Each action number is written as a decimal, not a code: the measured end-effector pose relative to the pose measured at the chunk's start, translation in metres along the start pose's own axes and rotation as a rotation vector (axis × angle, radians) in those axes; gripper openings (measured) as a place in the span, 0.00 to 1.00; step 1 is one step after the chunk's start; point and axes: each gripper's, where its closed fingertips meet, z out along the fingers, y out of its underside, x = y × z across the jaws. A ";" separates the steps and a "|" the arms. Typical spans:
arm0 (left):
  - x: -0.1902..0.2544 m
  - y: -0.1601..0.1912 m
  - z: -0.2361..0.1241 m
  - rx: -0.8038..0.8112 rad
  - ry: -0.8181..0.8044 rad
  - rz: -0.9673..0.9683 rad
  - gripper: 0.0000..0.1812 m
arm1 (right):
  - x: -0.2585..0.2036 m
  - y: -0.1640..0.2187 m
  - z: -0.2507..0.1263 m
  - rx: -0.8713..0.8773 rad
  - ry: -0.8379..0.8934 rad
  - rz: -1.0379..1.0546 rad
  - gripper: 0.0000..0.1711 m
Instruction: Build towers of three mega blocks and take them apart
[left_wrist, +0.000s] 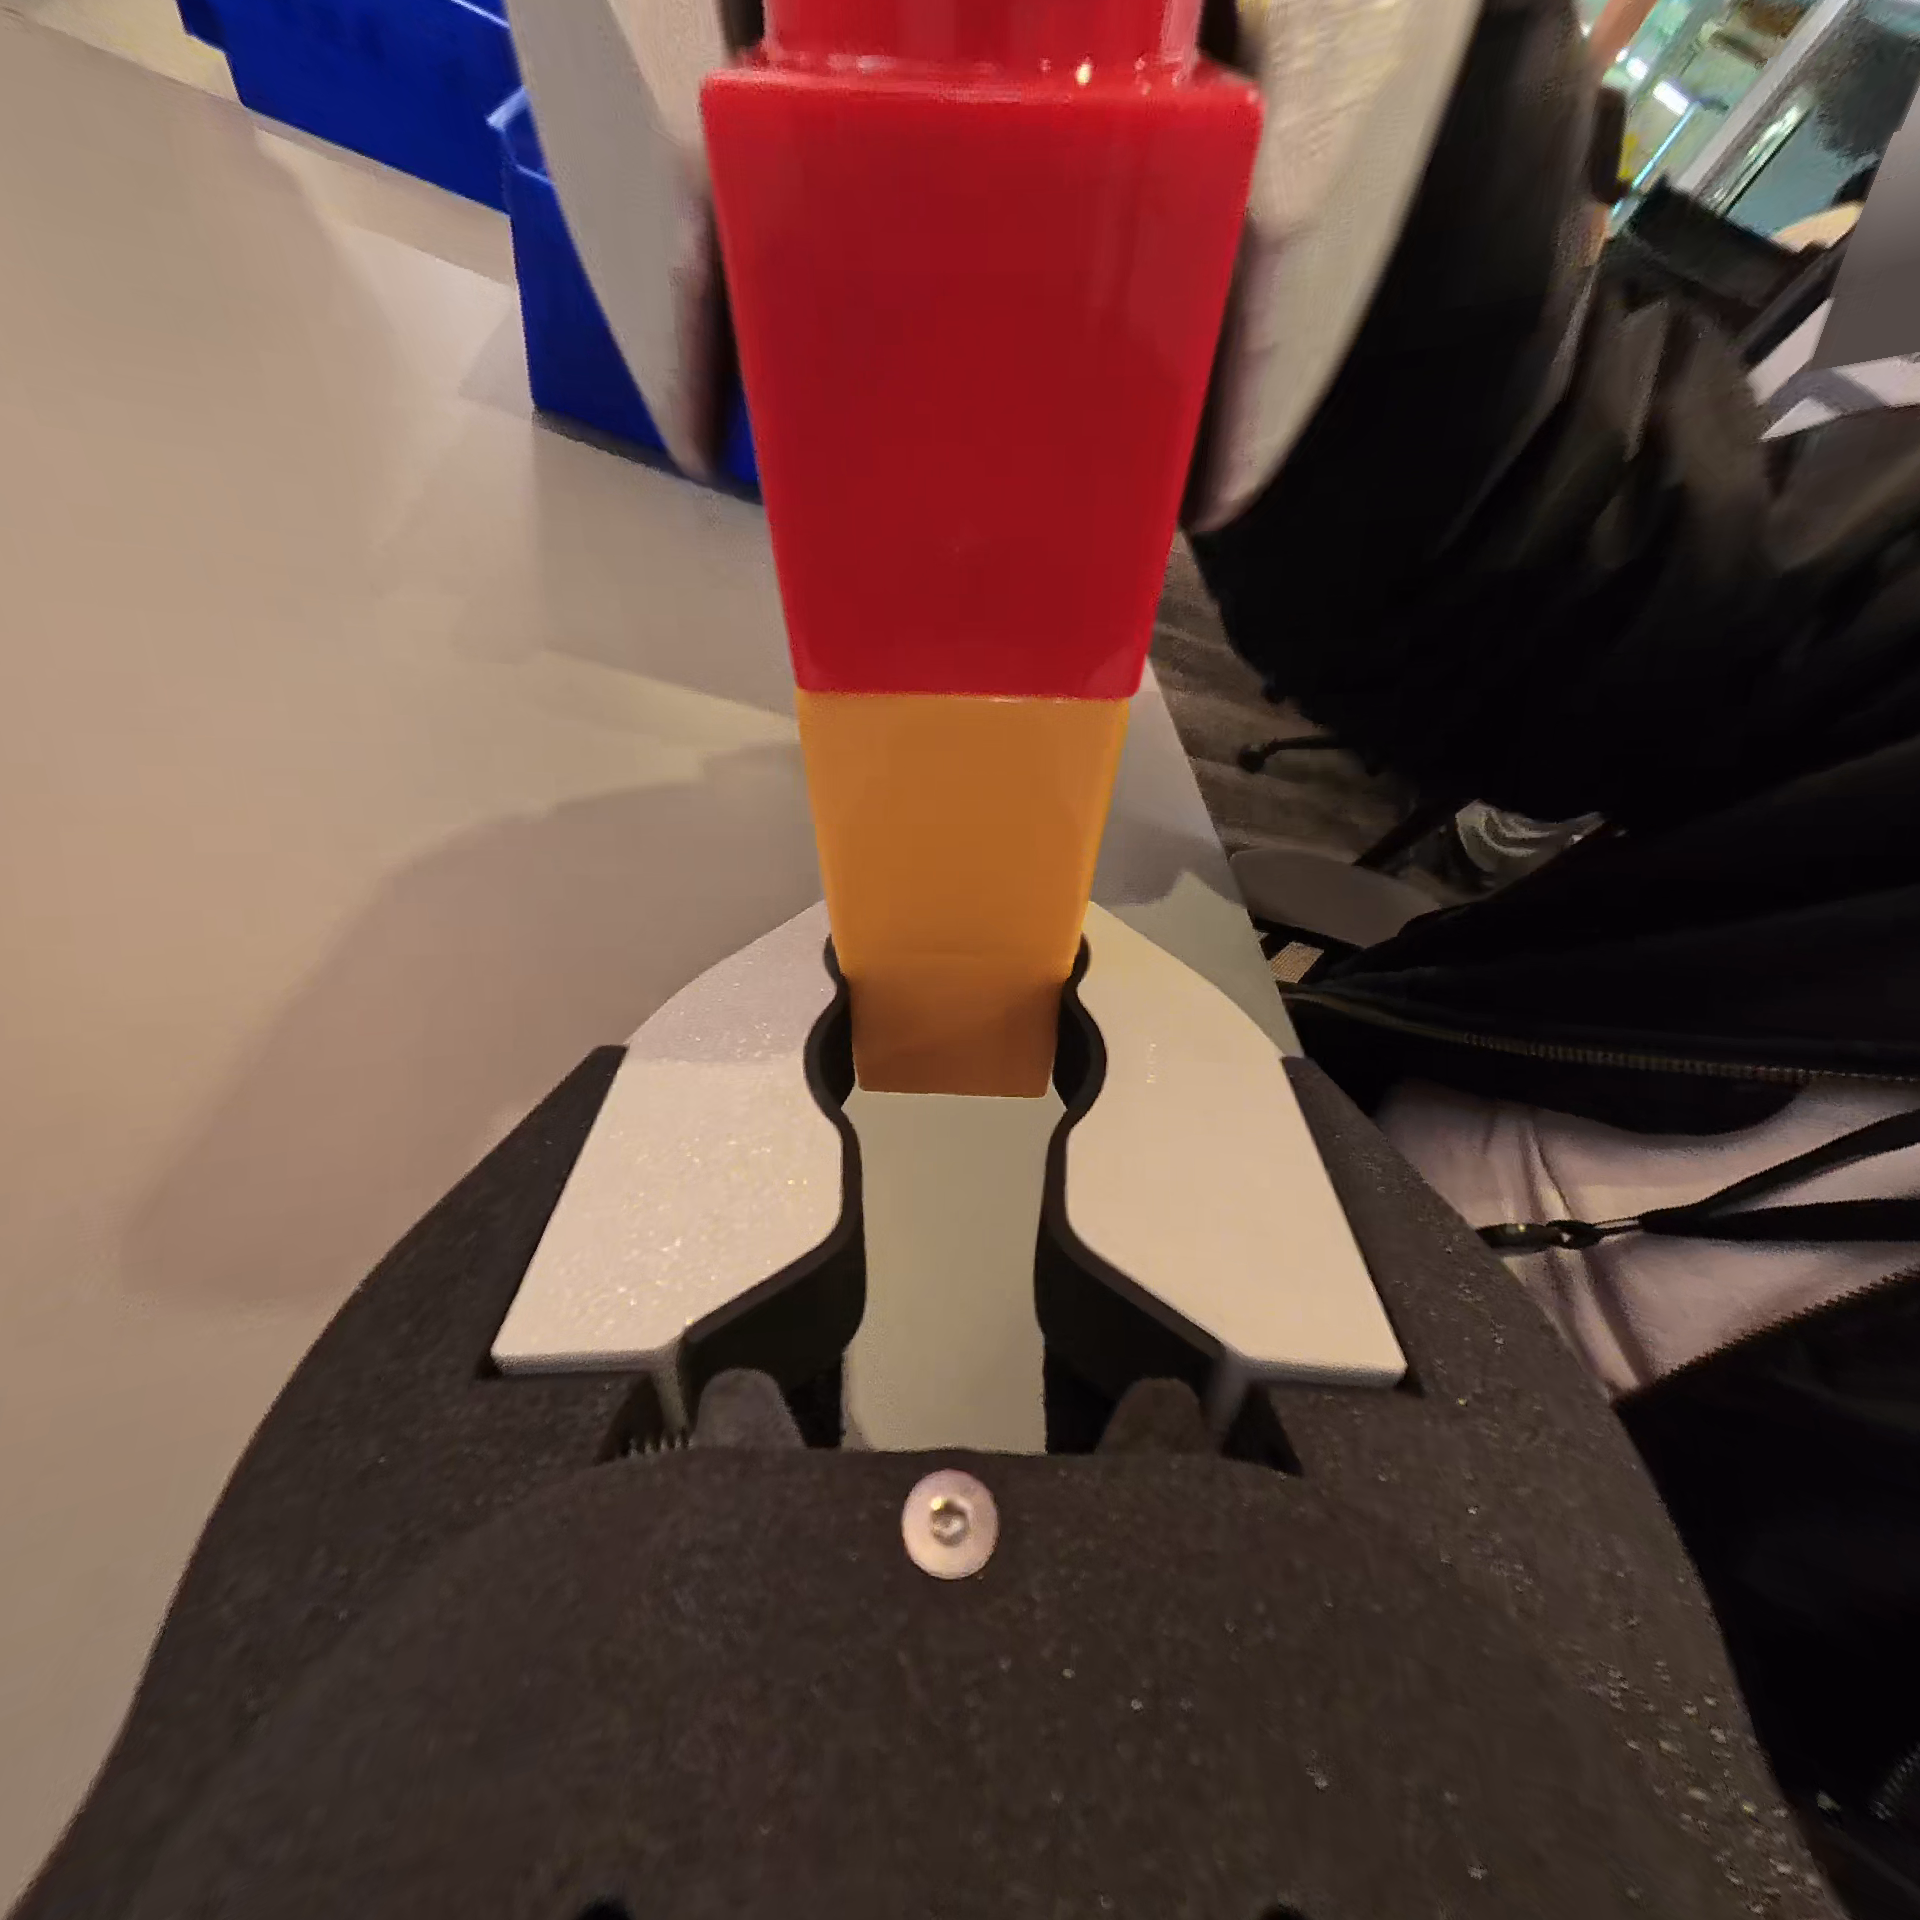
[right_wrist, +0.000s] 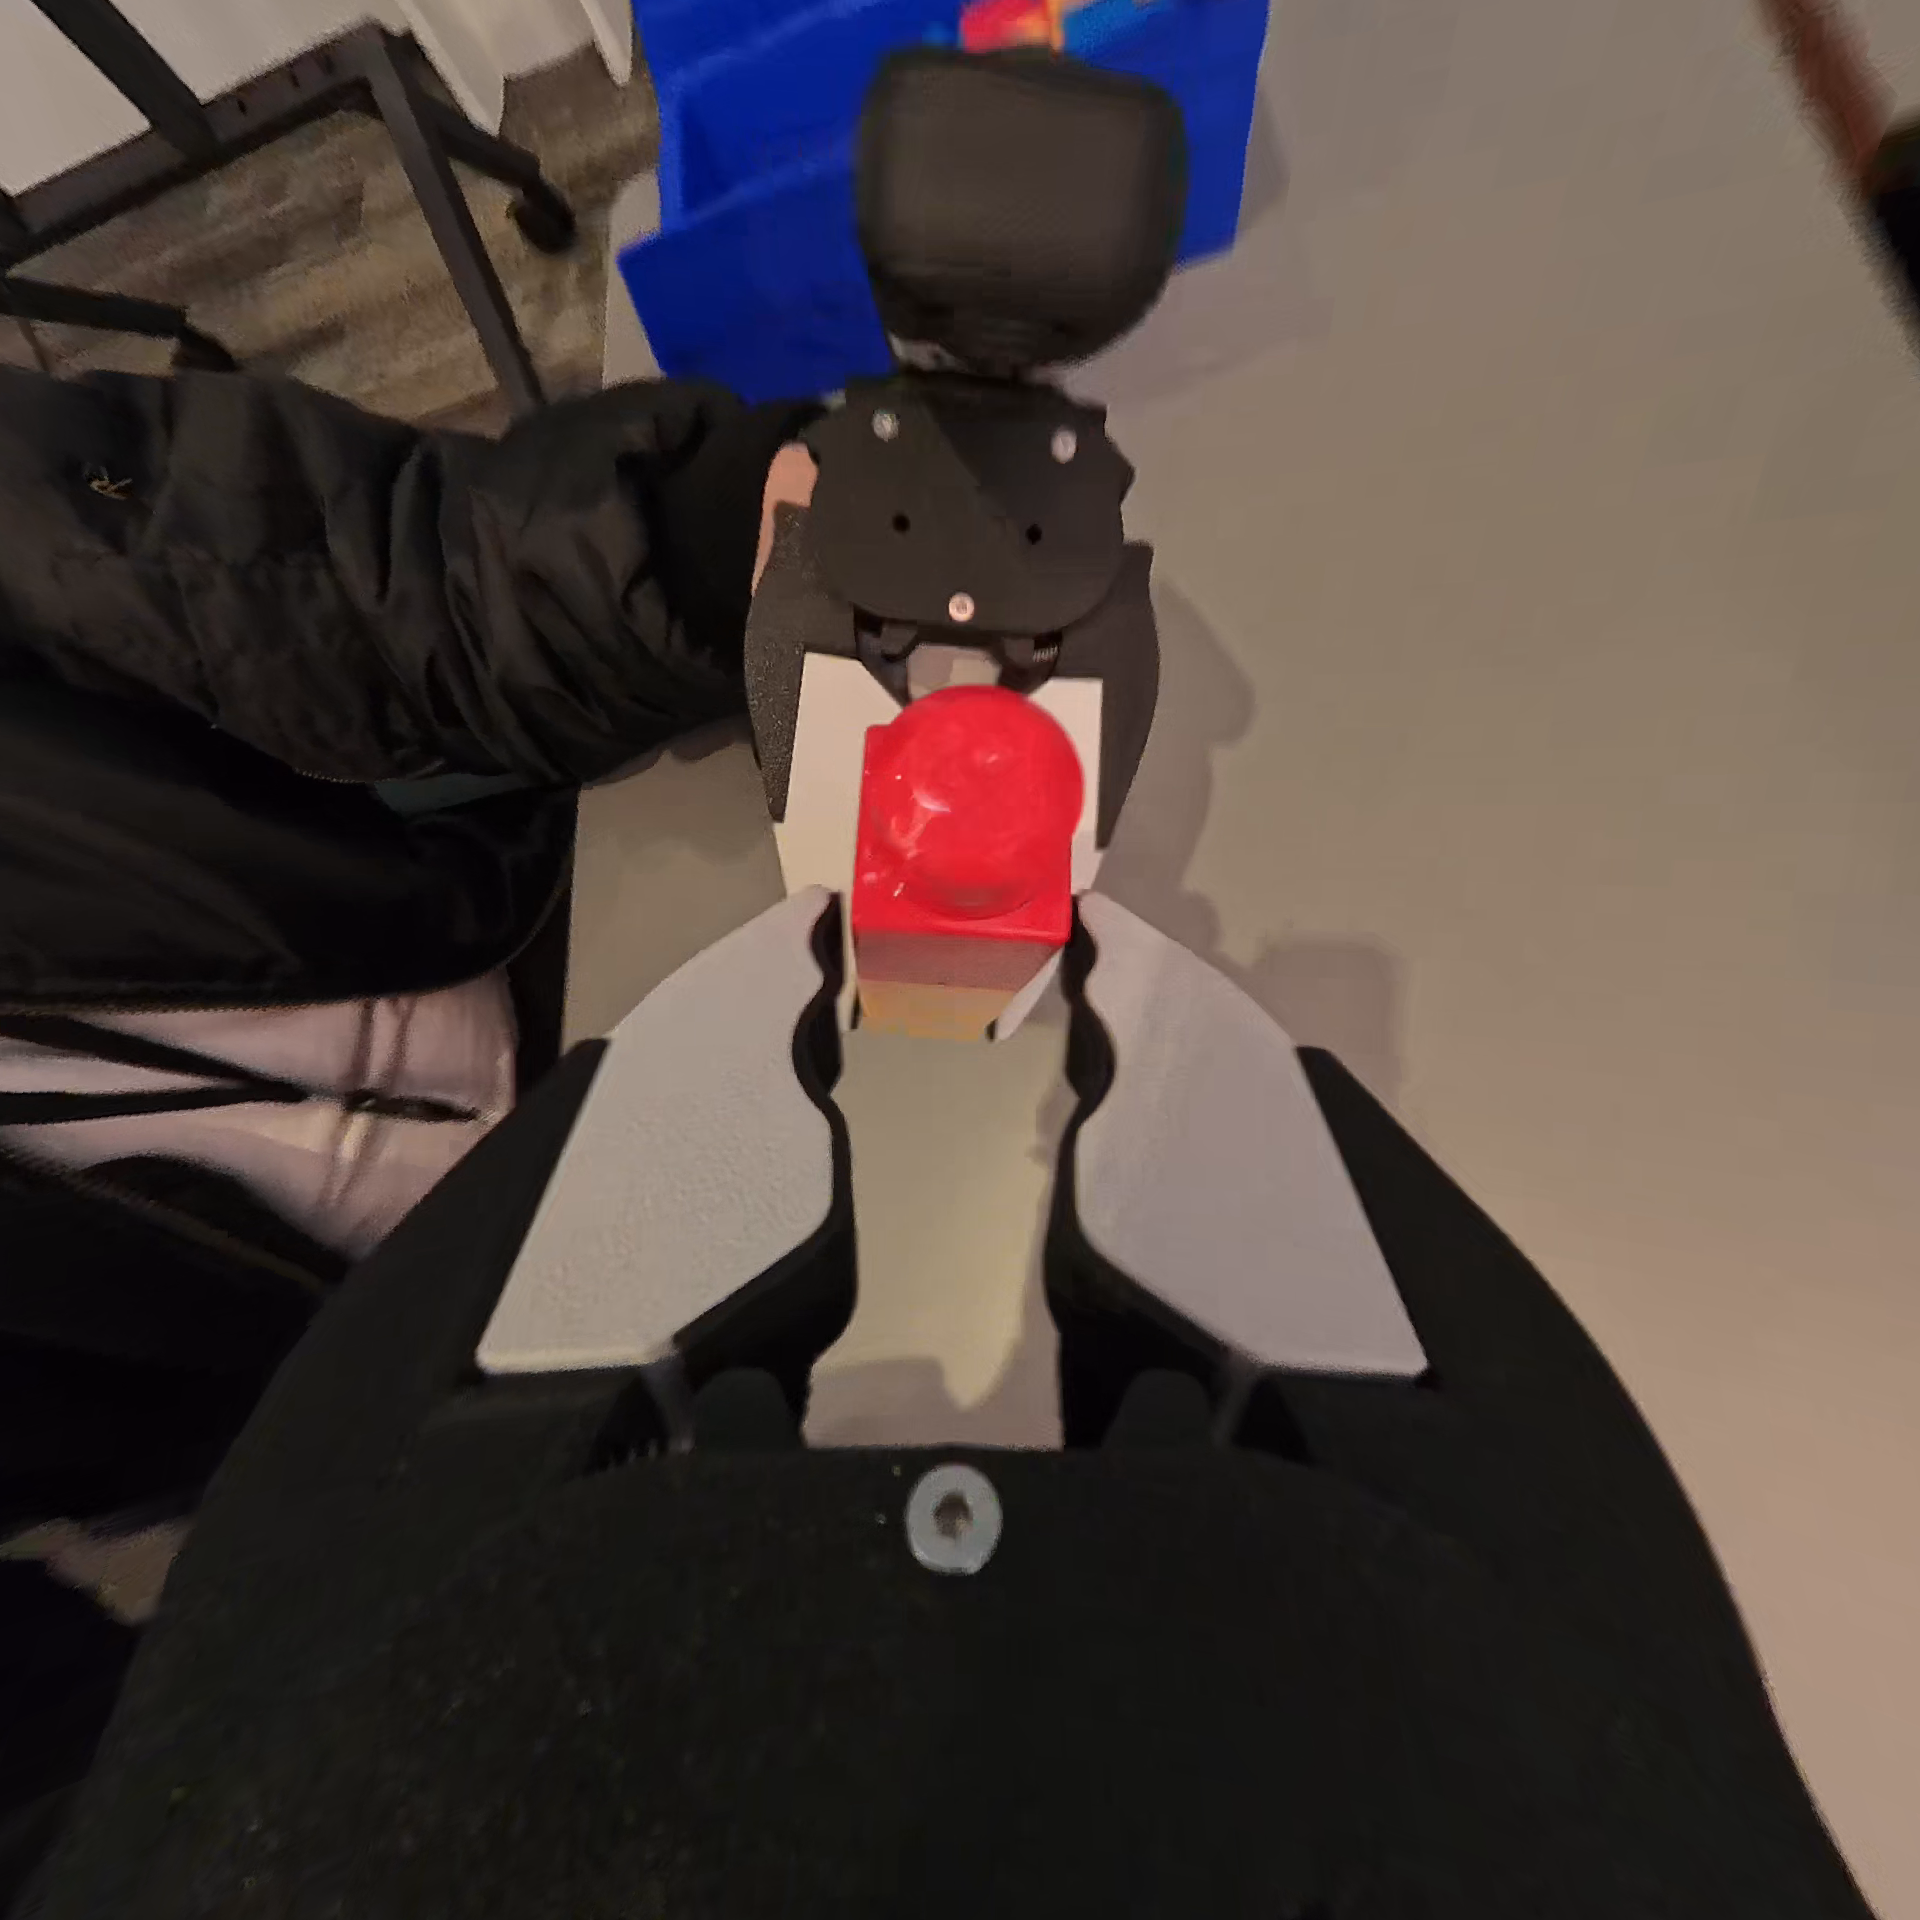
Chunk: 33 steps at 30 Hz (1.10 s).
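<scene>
Two-block stack held in the air between both grippers, above the grey worktop (left_wrist: 260, 727) near its edge: red block (left_wrist: 966, 395) seated on the orange block (left_wrist: 961, 831), stud end toward the right gripper. Left gripper (left_wrist: 956, 1023) fingers are clenched on the orange block's lower end; right gripper (right_wrist: 951, 956) fingers are closed against the red block's (right_wrist: 966, 831) sides just below its stud, w/ the orange one (right_wrist: 925, 1003) peeking underneath. Can't say whether this is pressing on or pulling off; the seam looks fully closed, so likely a separation is due, or a third block is still needed. To do it well: keep both grips square on opposite faces, pull straight along the stack axis, w/ a small rocking tilt if it sticks, and don't twist, since the left grip sits low on the orange block and could slip. Worktop is plain, matte, no clutter close by; blue bin (right_wrist: 769, 208) w/ more blocks sits at the far side. Beyond the edge: carpeted floor, chair legs, the person's black jacket sleeve (right_wrist: 364, 582).
</scene>
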 end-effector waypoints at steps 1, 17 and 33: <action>-0.004 0.001 -0.003 -0.002 -0.026 0.001 0.19 | -0.001 -0.008 -0.005 0.072 0.027 -0.036 0.33; 0.000 -0.003 -0.002 -0.003 -0.071 0.102 0.20 | -0.008 0.010 0.022 0.424 0.096 -0.037 0.21; -0.014 -0.021 -0.010 0.121 -0.159 0.080 0.34 | 0.002 0.196 -0.375 0.704 1.373 0.210 0.21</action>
